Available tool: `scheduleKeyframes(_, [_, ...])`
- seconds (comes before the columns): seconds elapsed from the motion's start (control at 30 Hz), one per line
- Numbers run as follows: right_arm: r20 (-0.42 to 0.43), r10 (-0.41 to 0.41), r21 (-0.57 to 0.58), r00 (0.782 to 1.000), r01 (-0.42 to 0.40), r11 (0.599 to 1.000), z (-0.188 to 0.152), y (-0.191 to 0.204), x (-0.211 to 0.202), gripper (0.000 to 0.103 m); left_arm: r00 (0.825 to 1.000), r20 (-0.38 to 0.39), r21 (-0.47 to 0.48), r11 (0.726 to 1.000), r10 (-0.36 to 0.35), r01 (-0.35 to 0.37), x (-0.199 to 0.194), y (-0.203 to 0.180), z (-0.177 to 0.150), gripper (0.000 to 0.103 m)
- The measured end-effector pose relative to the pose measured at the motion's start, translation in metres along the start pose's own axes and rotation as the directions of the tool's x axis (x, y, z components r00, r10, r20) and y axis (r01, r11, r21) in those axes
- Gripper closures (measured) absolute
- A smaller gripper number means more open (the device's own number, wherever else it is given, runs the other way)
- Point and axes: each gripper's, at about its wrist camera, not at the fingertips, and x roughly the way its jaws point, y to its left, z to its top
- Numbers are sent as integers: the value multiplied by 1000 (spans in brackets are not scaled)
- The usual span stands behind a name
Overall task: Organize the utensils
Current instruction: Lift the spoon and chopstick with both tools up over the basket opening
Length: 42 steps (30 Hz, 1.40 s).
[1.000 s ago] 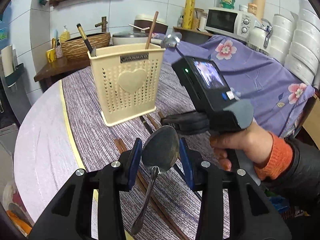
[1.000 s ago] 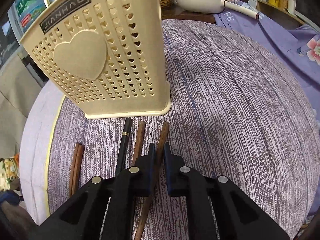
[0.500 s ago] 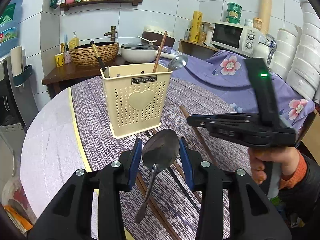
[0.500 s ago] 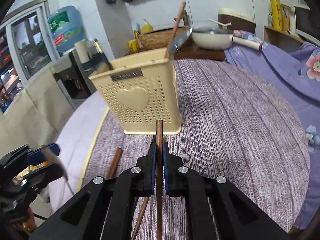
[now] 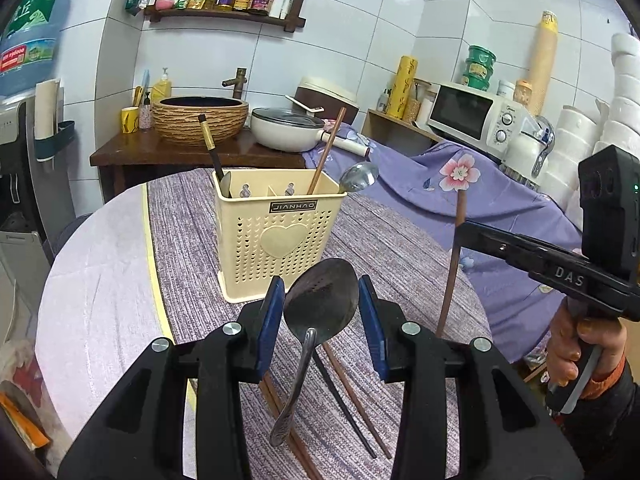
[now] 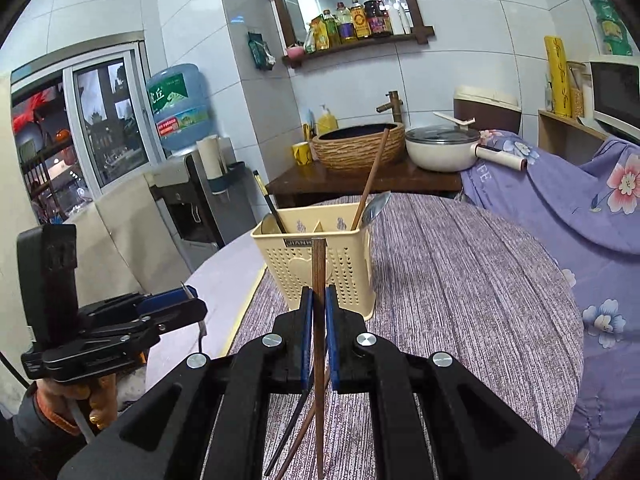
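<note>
Blue pads of our right claw (image 6: 318, 334) are pinched tight on a brown wooden chopstick (image 6: 318, 280), which stands nearly upright between them, its top end level with the front rim of the cream plastic utensil holder (image 6: 320, 268) beyond. We judge the stick light, stiff and smooth, so a narrow hold like this can let it pivot or slide; taking it near the middle, as we do here, looks the safest place, and the lower end hangs free below the claw. Our left claw (image 5: 320, 312) carries a metal spoon (image 5: 320, 300) by its bowl, the pads pressing the bowl's two edges and the handle hanging down under it. We expect the spoon to be heavier, hard and slippery, and a rounded polished bowl is a poor seat for flat pads, so it may twist or slip out if tilted sharply; the neck or handle would likely serve better. Beyond both claws the holder stands on the striped purple cloth (image 5: 400, 256) of the round desk (image 5: 92, 280), already holding a dark chopstick (image 5: 210, 148) in its left compartment and a brown chopstick (image 5: 326, 150) with a second spoon (image 5: 358, 178) at its right. More chopsticks (image 5: 348, 380), brown and dark, lie loose on the cloth just below the left claw, not yet put away. The holder seems light and could tip if a utensil is pushed against its wall.
</note>
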Motion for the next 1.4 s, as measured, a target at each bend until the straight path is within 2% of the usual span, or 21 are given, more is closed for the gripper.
scheduleKeyframes(0.4, [56, 12, -25, 998, -10, 1000, 24, 1, -11, 96, 998, 18, -84, 994, -65, 66, 6, 6, 24, 65])
scheduleKeyframes(0.63, [90, -2, -56, 996, 7, 998, 54, 8, -9, 96, 997, 65, -97, 994, -46, 52, 7, 13, 57, 65])
scheduleKeyframes(0.83, [139, -31, -73, 990, 41, 996, 88, 14, -3, 96, 992, 124, -76, 997, 6, 3, 11, 13, 94, 65])
scheduleKeyframes(0.97, [186, -66, -49, 980, 76, 996, 115, 14, 2, 96, 983, 181, -104, 994, 40, -21, 13, 17, 127, 65])
scheduleKeyframes(1.1, [255, -100, -33, 962, 112, 993, 144, 16, 4, 96, 967, 242, -165, 986, 80, -40, 18, 26, 158, 65])
scheduleKeyframes(1.2, [289, -107, -6, 951, 113, 994, 160, 15, 7, 96, 958, 276, -201, 979, 81, -25, 22, 35, 177, 65])
scheduleKeyframes(1.33, [336, -138, 19, 932, 140, 990, 173, 13, 15, 96, 942, 324, -249, 968, 92, -9, 31, 49, 188, 65])
scheduleKeyframes(1.4, [339, -155, 33, 928, 153, 988, 171, 11, 26, 96, 942, 320, -273, 962, 100, -9, 43, 55, 185, 65])
